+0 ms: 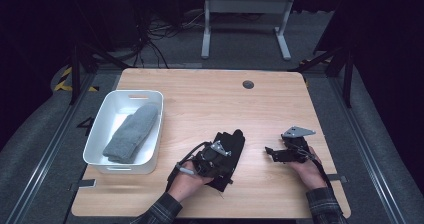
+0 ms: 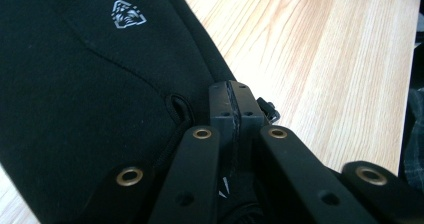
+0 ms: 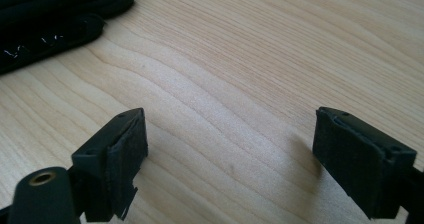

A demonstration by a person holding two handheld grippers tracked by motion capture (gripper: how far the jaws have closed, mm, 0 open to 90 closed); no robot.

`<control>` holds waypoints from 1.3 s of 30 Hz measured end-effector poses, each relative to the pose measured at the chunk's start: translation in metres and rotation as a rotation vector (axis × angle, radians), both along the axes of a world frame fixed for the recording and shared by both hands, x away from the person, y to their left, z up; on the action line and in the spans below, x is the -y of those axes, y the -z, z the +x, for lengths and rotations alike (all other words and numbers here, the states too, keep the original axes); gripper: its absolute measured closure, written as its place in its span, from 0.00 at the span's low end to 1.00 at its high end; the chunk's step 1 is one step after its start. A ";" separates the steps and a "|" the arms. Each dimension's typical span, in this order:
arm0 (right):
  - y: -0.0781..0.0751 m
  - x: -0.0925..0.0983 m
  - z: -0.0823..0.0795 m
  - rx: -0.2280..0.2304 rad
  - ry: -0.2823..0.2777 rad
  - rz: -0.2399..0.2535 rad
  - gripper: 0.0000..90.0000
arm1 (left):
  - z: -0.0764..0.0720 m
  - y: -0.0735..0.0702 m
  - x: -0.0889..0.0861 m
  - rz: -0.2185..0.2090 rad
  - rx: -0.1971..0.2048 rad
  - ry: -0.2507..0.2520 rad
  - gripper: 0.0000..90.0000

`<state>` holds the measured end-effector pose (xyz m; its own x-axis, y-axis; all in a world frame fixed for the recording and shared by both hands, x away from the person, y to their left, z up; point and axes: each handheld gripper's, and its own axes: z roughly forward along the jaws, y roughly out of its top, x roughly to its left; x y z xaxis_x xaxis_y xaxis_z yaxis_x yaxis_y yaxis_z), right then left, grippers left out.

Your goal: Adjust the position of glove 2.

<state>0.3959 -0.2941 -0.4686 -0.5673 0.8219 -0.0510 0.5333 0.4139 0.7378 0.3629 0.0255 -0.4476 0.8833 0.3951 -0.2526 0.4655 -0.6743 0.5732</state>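
Left gripper [image 2: 235, 109]: I have it pressed together at the black glove's [image 1: 231, 145] edge; a pinch I cannot confirm.
Right gripper [image 3: 230, 149]: spread, over bare surface [image 1: 210, 99].
Glove: near centre.

black glove [image 1: 231, 145] partly covered by left gripper [image 1: 216, 156] in high view; lower end hidden under hand. in left gripper view, glove cut off by left and top edges; logo [image 2: 128, 14] too small to be read. grey sock [image 1: 131, 133] lower end hidden behind white bin [image 1: 100, 118] wall. right gripper [image 3: 230, 154] jaw cut off at right edge.
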 end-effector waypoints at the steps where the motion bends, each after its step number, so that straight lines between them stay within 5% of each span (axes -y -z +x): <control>1: 0.000 0.000 0.000 -0.004 0.000 0.002 0.16 | 0.000 0.000 -0.003 0.004 -0.001 -0.002 1.00; 13: 0.000 0.001 0.001 -0.013 -0.002 0.010 0.16 | 0.003 -0.006 -0.042 0.081 0.049 -0.077 1.00; 20: 0.000 0.001 0.001 -0.014 -0.001 0.010 0.16 | 0.002 -0.009 -0.048 0.064 0.054 -0.087 0.99; 39: 0.000 0.001 0.001 -0.014 -0.001 0.010 0.16 | 0.017 -0.027 -0.042 0.027 0.117 -0.093 0.46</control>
<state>0.3972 -0.2953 -0.4688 -0.5689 0.8217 -0.0347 0.5431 0.4069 0.7345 0.3804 0.0674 -0.4211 0.8655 0.4815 -0.1382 0.4575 -0.6475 0.6095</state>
